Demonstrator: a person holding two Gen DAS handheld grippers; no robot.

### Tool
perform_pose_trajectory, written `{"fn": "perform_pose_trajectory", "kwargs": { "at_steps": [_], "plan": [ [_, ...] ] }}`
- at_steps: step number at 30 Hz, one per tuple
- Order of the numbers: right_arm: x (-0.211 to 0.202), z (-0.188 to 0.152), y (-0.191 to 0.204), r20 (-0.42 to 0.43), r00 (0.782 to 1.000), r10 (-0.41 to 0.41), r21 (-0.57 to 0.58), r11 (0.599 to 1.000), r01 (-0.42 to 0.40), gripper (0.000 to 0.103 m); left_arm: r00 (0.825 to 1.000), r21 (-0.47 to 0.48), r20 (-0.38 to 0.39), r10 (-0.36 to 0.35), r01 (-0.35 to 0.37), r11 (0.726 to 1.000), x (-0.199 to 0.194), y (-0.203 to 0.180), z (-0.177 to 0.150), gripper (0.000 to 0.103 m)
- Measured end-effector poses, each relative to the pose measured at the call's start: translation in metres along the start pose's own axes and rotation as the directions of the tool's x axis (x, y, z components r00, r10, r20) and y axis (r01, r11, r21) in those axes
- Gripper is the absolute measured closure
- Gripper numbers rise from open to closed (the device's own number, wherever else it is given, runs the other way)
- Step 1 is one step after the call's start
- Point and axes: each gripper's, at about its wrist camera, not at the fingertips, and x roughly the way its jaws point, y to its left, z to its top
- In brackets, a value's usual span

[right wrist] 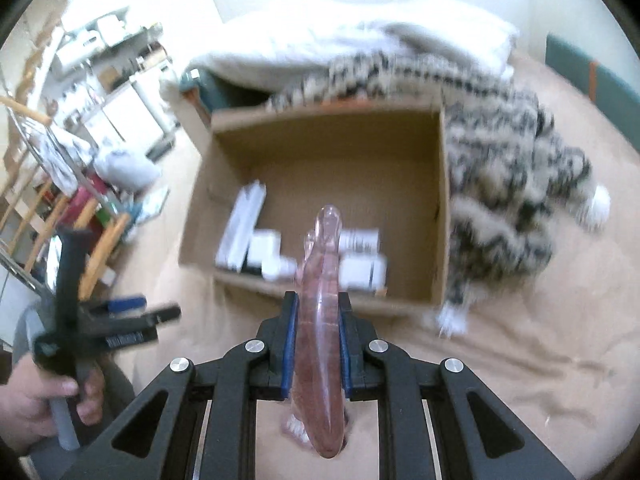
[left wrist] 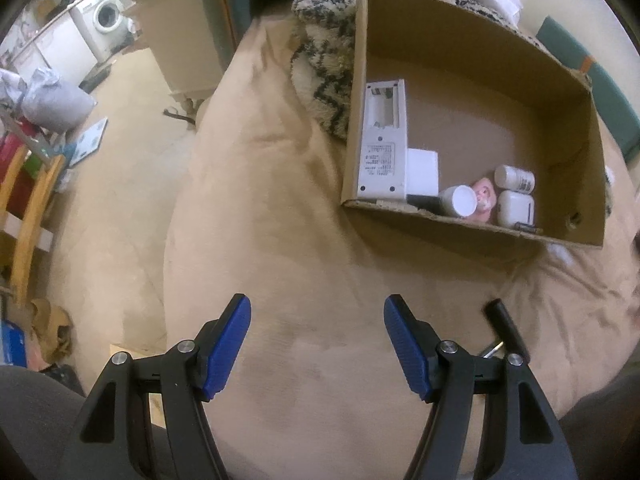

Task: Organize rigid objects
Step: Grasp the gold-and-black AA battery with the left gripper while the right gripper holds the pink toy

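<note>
1. Held item: a pink translucent hairbrush (right wrist: 322,320) is clamped between the blue pads of the right gripper (right wrist: 318,344). The jaws are fully closed against its two sides. Its long axis runs straight out along the fingers. One end projects far past the fingertips; the bristled end sits near, under the gripper body.

2. Governing relation: the cardboard box (right wrist: 442,216) lies directly ahead of and below the projecting end, on the far side of the brush. The brush axis points at the box's near wall, over the cluster of items already stowed.

3. Box contents, near wall: a white remote (left wrist: 382,140) lies flat along the left wall, a white cube just beside it. Two white bottles, a pink item and a white case are packed close along the near wall. The far half of the floor is bare.

4. Judgement: placement likely requires carrying the brush farther in, with its length laid on the bare floor.

5. Left gripper (left wrist: 318,346): jaws roughly half open, nothing between them, hovering over the beige bedcover (left wrist: 280,200), near and left of the box. The right hand is nearer the task.

6. Surround: a patterned fleece blanket (right wrist: 512,168) abuts the box's far and right walls.
</note>
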Motion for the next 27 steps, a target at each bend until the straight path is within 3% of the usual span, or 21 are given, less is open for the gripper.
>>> {"fn": "perform_pose_trajectory", "kwargs": {
  "at_steps": [4, 6, 11, 18, 21, 27],
  "plan": [
    [-0.001, 0.006, -0.009, 0.039, 0.999, 0.033, 0.028, 0.999, -0.034, 0.085, 0.998, 0.051, 0.004, 0.062, -0.062, 0.997, 0.003, -0.01, -0.006, 0.037],
    [0.003, 0.007, -0.014, 0.044, 0.998, 0.045, 0.051, 0.998, -0.048, 0.085, 0.998, 0.061, -0.014, 0.06, -0.059, 0.996, 0.007, -0.019, -0.012, 0.037],
    [0.008, 0.016, -0.018, 0.06, 0.995, 0.075, 0.083, 0.993, -0.08, 0.085, 0.99, 0.019, -0.139, -0.03, 0.033, 0.999, 0.033, -0.063, -0.032, 0.037],
    [-0.006, 0.017, -0.033, 0.087, 0.991, 0.107, 0.098, 0.988, -0.115, 0.085, 0.966, -0.097, -0.23, -0.116, 0.096, 0.991, 0.063, -0.118, -0.04, 0.037],
    [-0.015, 0.016, -0.039, 0.103, 0.988, 0.117, 0.107, 0.986, -0.128, 0.085, 0.955, -0.143, -0.285, -0.082, 0.042, 0.989, 0.077, -0.125, -0.037, 0.037],
    [-0.02, 0.021, -0.039, 0.13, 0.981, 0.144, 0.115, 0.981, -0.159, 0.085, 0.945, -0.154, -0.321, -0.063, 0.014, 0.988, 0.081, -0.138, -0.027, 0.037]
  ]
}}
